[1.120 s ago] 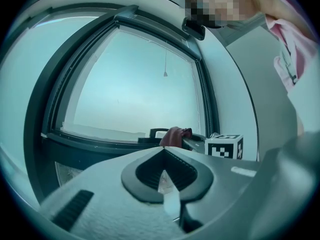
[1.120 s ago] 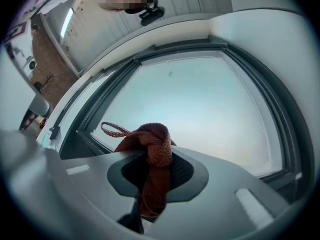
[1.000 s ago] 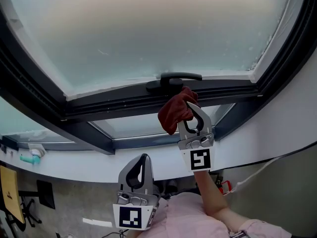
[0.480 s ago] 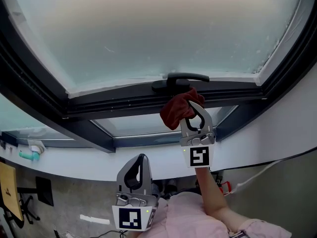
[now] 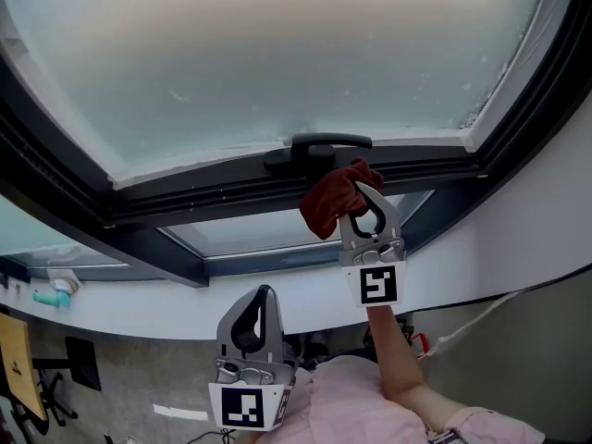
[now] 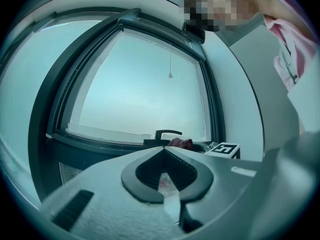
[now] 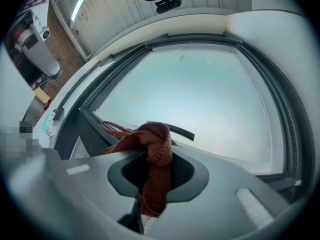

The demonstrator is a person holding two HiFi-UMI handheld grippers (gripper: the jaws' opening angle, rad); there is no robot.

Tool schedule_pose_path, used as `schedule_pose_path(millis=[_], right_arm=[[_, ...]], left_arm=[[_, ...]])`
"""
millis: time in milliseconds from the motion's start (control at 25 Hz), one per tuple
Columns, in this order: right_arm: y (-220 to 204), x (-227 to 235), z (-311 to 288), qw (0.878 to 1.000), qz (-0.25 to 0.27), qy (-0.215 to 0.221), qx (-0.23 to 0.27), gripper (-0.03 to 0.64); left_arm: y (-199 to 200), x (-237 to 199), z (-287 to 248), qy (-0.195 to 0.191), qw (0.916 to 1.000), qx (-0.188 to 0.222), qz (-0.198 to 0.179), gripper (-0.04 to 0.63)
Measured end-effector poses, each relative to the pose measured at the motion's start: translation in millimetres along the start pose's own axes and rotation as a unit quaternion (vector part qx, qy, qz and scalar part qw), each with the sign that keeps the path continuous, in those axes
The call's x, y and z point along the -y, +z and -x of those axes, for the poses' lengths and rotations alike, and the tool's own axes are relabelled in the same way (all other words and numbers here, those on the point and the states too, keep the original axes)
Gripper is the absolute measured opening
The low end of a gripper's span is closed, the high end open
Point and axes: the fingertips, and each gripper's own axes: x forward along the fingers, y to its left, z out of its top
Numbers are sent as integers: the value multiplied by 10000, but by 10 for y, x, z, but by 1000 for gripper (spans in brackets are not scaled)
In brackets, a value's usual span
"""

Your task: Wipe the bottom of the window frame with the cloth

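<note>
A dark red cloth (image 5: 331, 200) is bunched in my right gripper (image 5: 363, 192), whose jaws are shut on it; the right gripper view shows the cloth (image 7: 152, 156) pinched between them. It hangs just below the black window handle (image 5: 319, 146), close to the dark bottom rail of the window frame (image 5: 231, 191). Whether the cloth touches the rail I cannot tell. My left gripper (image 5: 260, 302) is held low near the person's body, shut with nothing in it; from its own view the cloth (image 6: 180, 143) shows far ahead.
Frosted glass (image 5: 277, 54) fills the sash above the rail. A white sill (image 5: 185, 308) curves below the frame, and a second pane (image 5: 268, 231) lies under the rail. A teal object (image 5: 51, 296) sits at the far left of the sill. A cable (image 5: 481, 314) hangs at the right.
My right gripper with the cloth has shifted slightly right and up, nearer the handle. The left gripper has stayed where it was.
</note>
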Motion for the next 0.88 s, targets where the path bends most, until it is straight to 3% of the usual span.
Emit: schedule_pose_path(millis=[880], right_arm=[[-156, 599, 198, 9993, 7, -222, -309, 69]], left_arm=[[-26, 242, -130, -220, 9998, -11, -9, -3]])
